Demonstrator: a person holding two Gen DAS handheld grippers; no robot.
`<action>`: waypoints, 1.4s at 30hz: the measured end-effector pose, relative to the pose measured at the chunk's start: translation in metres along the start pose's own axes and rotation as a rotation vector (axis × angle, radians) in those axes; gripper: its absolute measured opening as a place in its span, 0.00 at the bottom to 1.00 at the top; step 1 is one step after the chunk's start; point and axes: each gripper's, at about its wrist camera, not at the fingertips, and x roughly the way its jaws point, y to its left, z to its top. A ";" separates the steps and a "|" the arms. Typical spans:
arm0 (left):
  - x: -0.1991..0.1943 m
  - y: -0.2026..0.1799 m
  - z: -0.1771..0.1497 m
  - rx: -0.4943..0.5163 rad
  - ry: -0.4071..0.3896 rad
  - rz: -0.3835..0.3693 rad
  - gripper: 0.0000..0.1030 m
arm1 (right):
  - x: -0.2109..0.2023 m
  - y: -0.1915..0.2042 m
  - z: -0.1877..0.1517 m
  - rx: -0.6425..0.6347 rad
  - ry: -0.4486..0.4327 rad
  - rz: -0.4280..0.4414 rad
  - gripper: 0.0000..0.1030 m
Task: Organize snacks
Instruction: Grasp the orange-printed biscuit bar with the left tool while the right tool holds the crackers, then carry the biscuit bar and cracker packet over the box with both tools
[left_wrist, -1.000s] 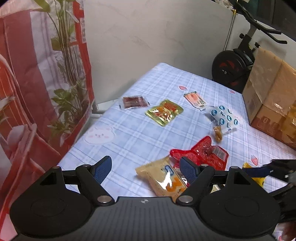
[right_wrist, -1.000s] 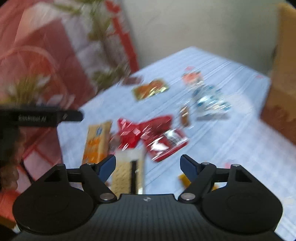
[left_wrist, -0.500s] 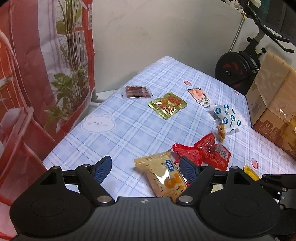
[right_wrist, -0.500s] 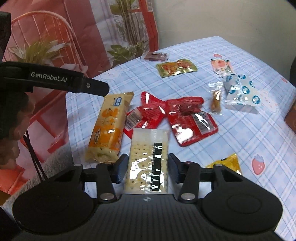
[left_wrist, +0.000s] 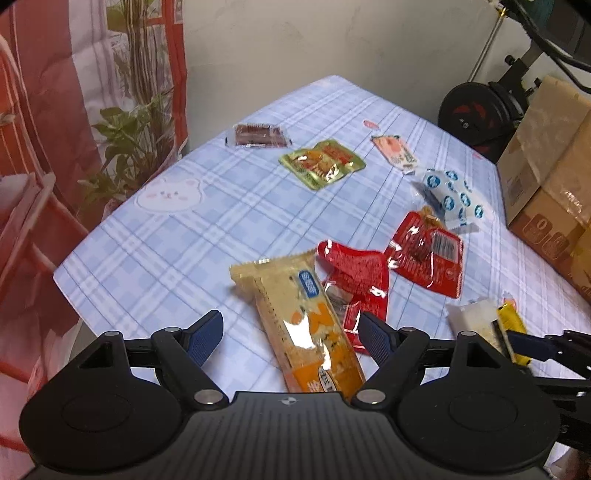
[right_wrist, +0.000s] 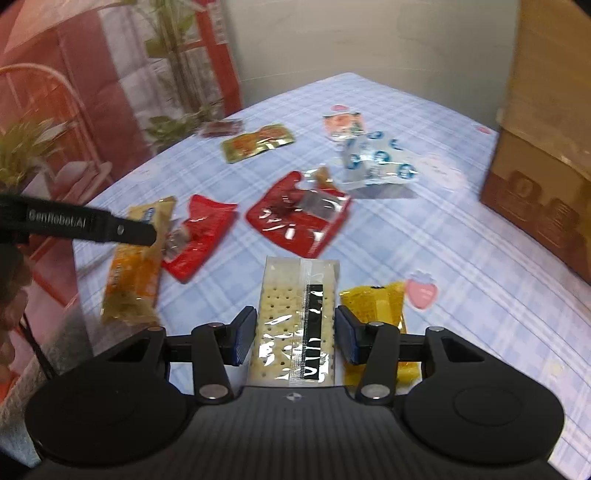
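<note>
On the blue checked tablecloth (left_wrist: 207, 236), near its front edge, the clear-wrapped cracker packet (right_wrist: 295, 325) was found clamped between the two pads of the right gripper (right_wrist: 295, 338), one pad pressed against each long side. A second before, those jaws had been standing wide with the packet only partly between them, so the grip was judged to be newly made; whether the packet had been lifted clear of the cloth could not be told. The left gripper (left_wrist: 291, 334) was recorded with its jaws wide apart and nothing pressed by them, and it had been brought lower and closer over the orange biscuit bar (left_wrist: 299, 328) (the bar lay lengthwise between the pads, nearer the right-hand one, untouched as far as could be seen). A yellow packet (right_wrist: 373, 299) was noted just beside the cracker packet on its right. The two red pouches (left_wrist: 428, 254), the blue-dotted white packet (left_wrist: 452, 199), the green-gold pouch (left_wrist: 321, 162), the pink packet (left_wrist: 395, 155) and the dark brown packet (left_wrist: 258, 134) were scattered farther back, unsorted. No container or sorted group was visible. The sorting was therefore judged barely begun: one item secured, a second lined up for closing.
</note>
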 end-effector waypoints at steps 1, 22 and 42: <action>0.002 -0.001 -0.001 -0.003 0.005 0.006 0.80 | -0.001 -0.002 -0.001 0.007 -0.002 -0.004 0.48; -0.003 -0.003 -0.010 -0.013 -0.018 -0.049 0.49 | 0.002 -0.002 -0.007 0.019 -0.013 -0.044 0.50; -0.031 -0.032 0.019 -0.018 -0.079 -0.165 0.49 | -0.053 -0.034 0.006 0.105 -0.198 -0.021 0.48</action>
